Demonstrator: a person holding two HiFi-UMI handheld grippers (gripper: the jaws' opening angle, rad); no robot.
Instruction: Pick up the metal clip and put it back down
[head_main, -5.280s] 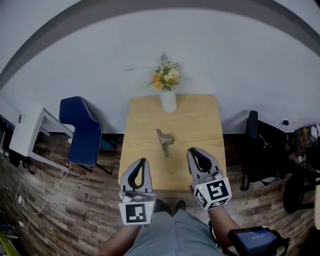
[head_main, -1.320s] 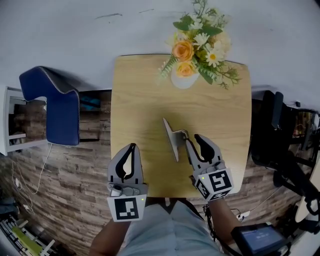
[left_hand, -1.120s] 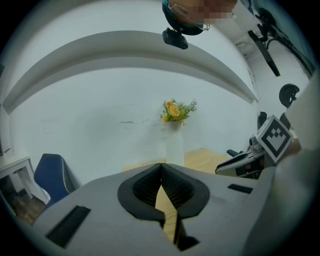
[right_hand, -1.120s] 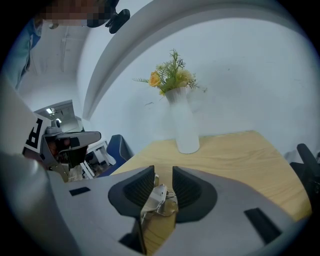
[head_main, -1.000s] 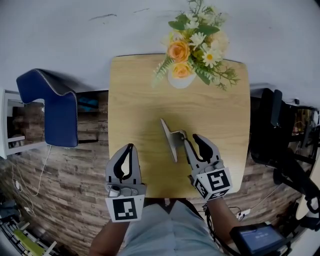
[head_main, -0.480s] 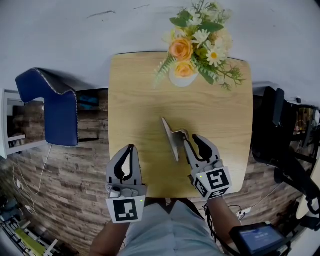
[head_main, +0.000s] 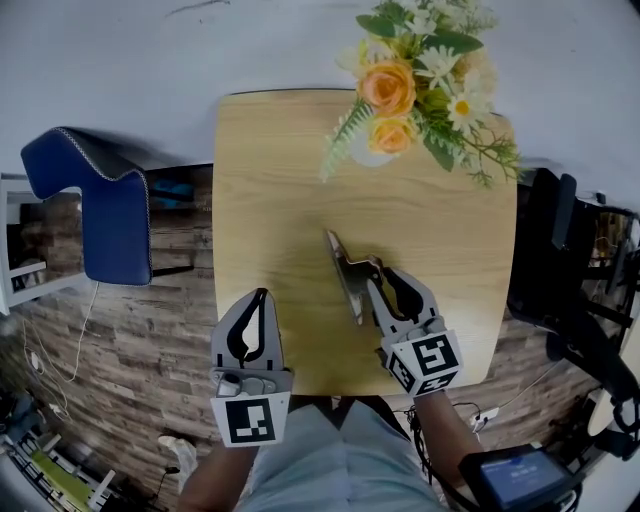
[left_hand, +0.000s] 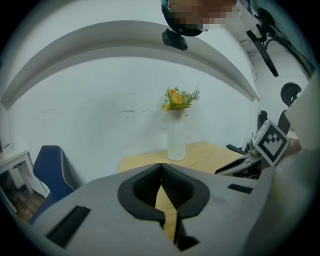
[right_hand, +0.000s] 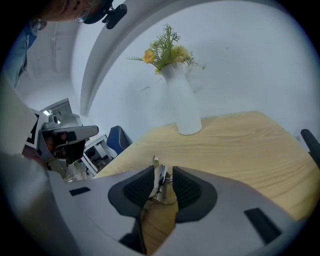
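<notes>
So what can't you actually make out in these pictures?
Whether the metal clip touches the table: head view, the right gripper covers its near end; right gripper view, the jaws hide its underside.
The vase: head view, flowers cover nearly all of it.
The metal clip in the left gripper view: the left gripper's own body blocks it.

Shiny metal clip on matt wood table (smooth grain).

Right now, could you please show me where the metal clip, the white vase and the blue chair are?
metal clip (head_main: 343, 272), head view, on the middle of its long flat plate.
white vase (right_hand: 184, 107), right gripper view, on the middle of its body.
blue chair (head_main: 112, 228), head view, on its blue padding.
</notes>
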